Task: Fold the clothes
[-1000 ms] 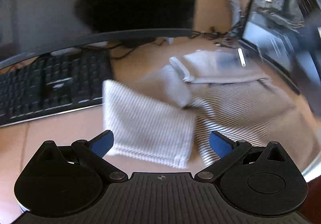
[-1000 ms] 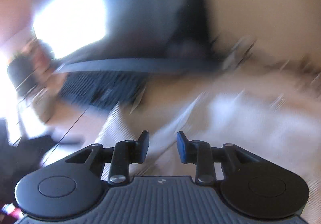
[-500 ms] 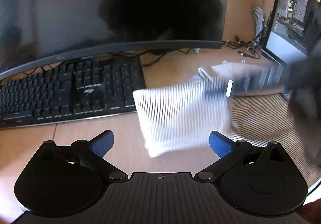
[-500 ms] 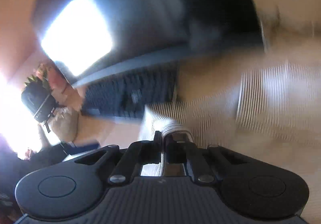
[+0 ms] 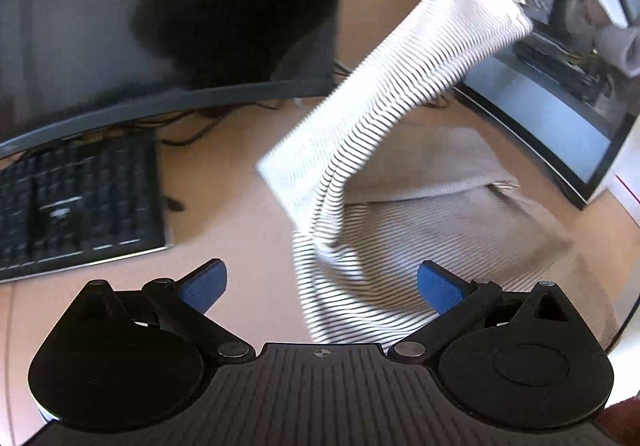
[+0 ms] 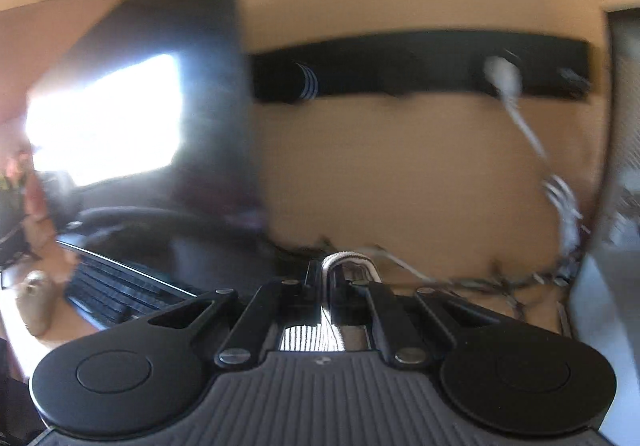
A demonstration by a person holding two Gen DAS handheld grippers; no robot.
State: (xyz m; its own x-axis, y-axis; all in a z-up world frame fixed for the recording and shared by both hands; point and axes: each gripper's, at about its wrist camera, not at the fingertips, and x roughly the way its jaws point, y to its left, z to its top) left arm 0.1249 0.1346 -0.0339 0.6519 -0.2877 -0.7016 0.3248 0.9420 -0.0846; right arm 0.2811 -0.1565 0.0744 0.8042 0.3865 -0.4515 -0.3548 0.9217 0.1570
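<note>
Two grippers work one striped garment (image 5: 404,286). Right gripper (image 6: 344,278) has its jaws clamped on a sleeve's (image 5: 384,106) cuff, holding it in the air, the cloth pinched between the pads. Left gripper (image 5: 322,286) has jaws wide apart and empty, the garment's body just ahead of and between them on the desk (image 5: 240,230). My advice: carry the sleeve across the body taut, lay it flat before letting go, and pin the body with the left if it drags.
</note>
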